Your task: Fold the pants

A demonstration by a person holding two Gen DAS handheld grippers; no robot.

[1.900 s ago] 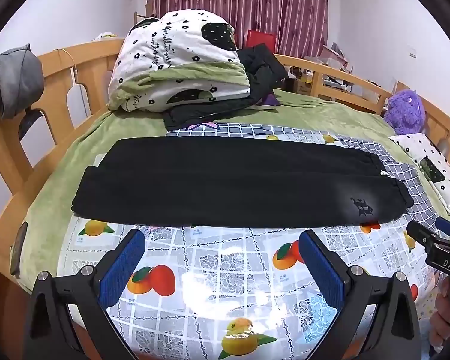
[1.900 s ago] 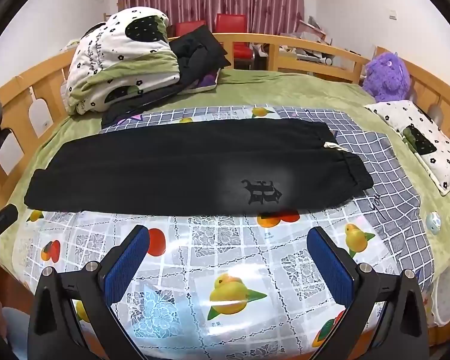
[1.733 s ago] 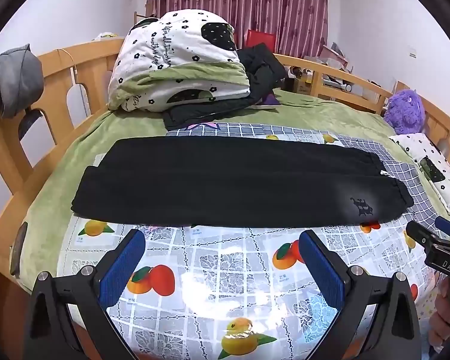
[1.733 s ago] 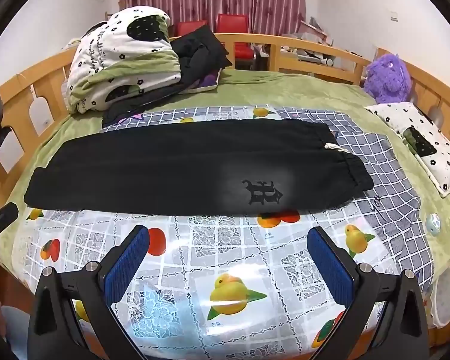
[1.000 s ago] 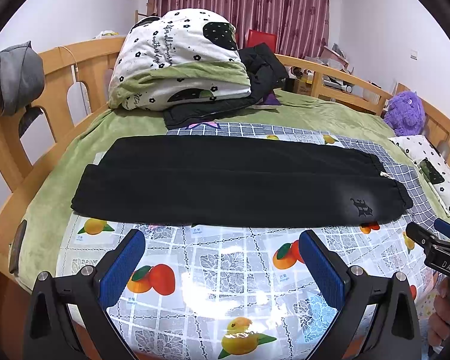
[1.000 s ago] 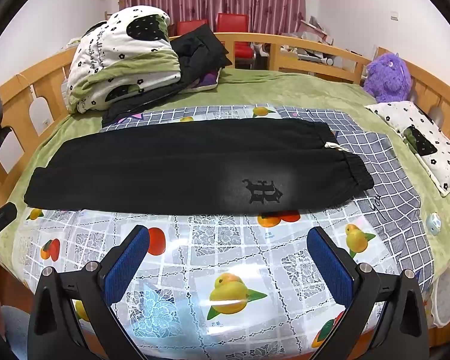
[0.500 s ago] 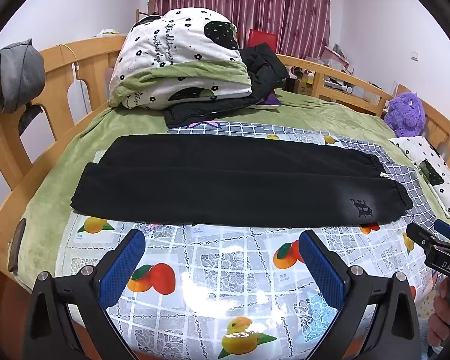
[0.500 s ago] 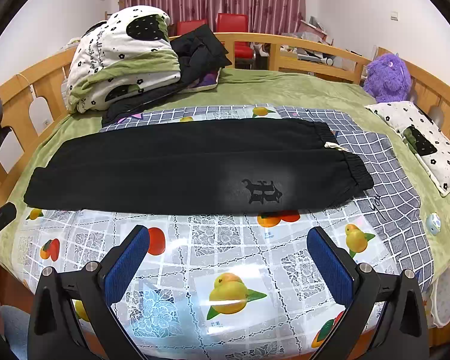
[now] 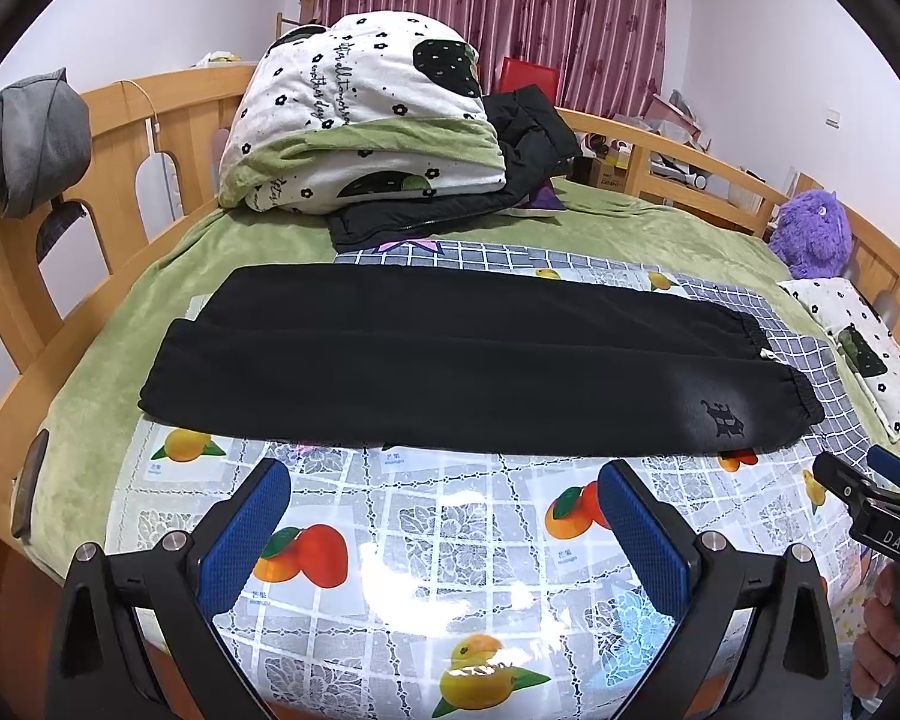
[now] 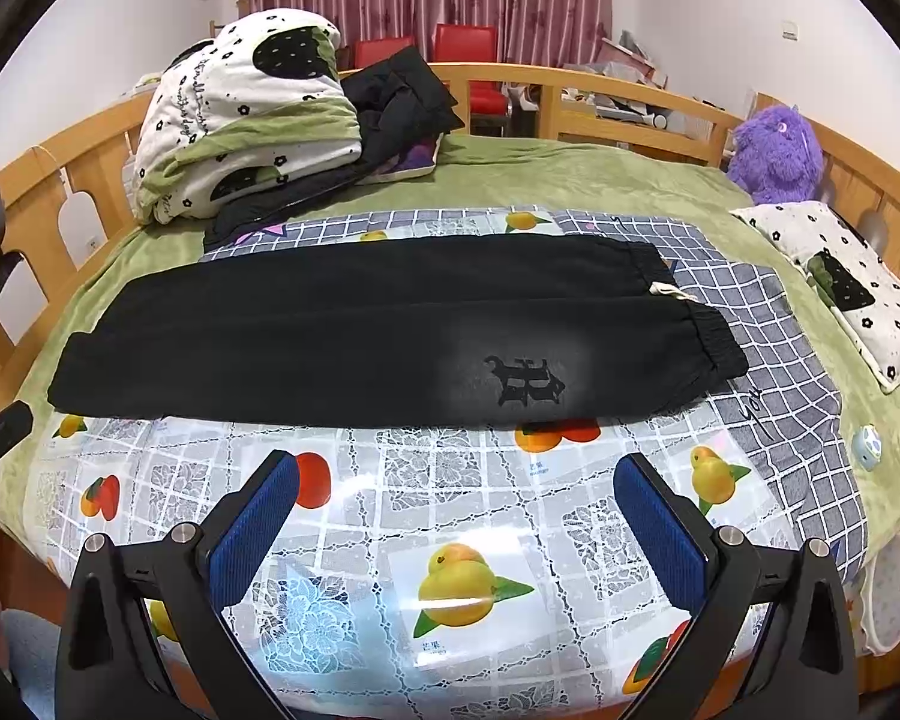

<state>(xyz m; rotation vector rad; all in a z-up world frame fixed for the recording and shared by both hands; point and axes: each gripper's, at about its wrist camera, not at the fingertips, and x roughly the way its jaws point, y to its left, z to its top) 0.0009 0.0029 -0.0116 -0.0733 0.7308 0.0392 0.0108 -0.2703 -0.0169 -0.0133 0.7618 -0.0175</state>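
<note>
Pants [image 9: 462, 360] lie flat across the fruit-print cloth [image 9: 450, 546] on the bed, legs already folded one over the other, cuffs to the right. Next fold likely runs end to end, so each gripper should pinch both layers at one end (corners, not mid-edge). Left gripper [image 9: 444, 522] and right gripper [image 10: 456, 516] hover short of the near edge, jaws spread wide, holding nothing.

A glossy fruit-print cloth [image 10: 462, 516] covers the near part of the bed, over a green blanket [image 10: 570, 174]. At far left a folded floral quilt [image 9: 366, 114] is stacked on a black jacket [image 9: 510, 180] (partly hidden). A purple plush toy [image 10: 774, 147] sits far right by the wooden rail [image 10: 600, 96], a floral pillow [image 10: 840, 282] nearer.
</note>
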